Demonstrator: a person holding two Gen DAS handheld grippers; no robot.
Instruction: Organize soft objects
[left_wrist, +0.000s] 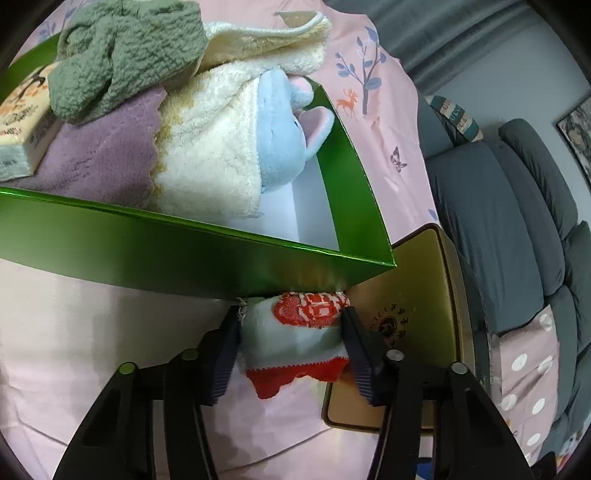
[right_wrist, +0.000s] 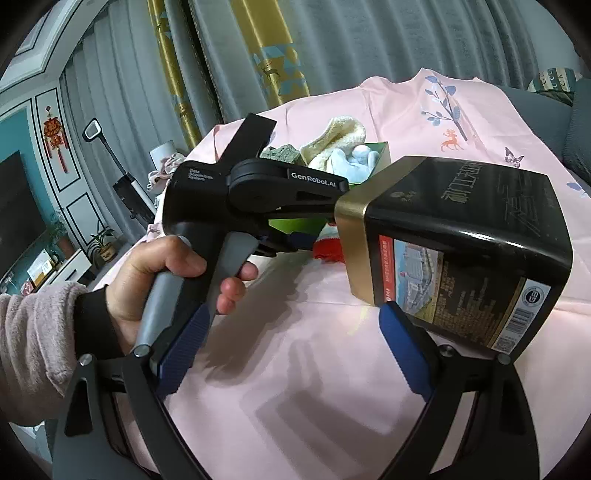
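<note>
most of the sorting appears to be done already. inside the green box (left_wrist: 184, 254), which sits on the pink cloth-covered table (left_wrist: 74, 314), several soft things are already gathered: a grey-green fuzzy cloth (left_wrist: 122, 55) piled at the far left of the box, a lilac towel (left_wrist: 107, 155) under it, a cream towel (left_wrist: 207, 158) in the middle with part of it hanging over the far wall, and a pale blue plush toy (left_wrist: 284, 140) leaning against the right wall. a small printed carton (left_wrist: 22, 122) is also lying at the box's left end. the near right corner of the box floor is bare and white.

one piece is judged to be left: a white and red cloth (left_wrist: 295, 339), lying outside the box just against its near wall, beside the gold tin (left_wrist: 417, 314). the left gripper (left_wrist: 291, 343) is closed to about half its spread on this cloth, with both pads pressed into its sides, so it is taken as gripped but not yet lifted over the wall. the bare corner is the likely place for it.

the right gripper (right_wrist: 288, 354) is held wide open and empty above the near part of the table, with the tin just beside its right finger. the person's left hand (right_wrist: 166, 280) is seen around the other tool's handle.
</note>
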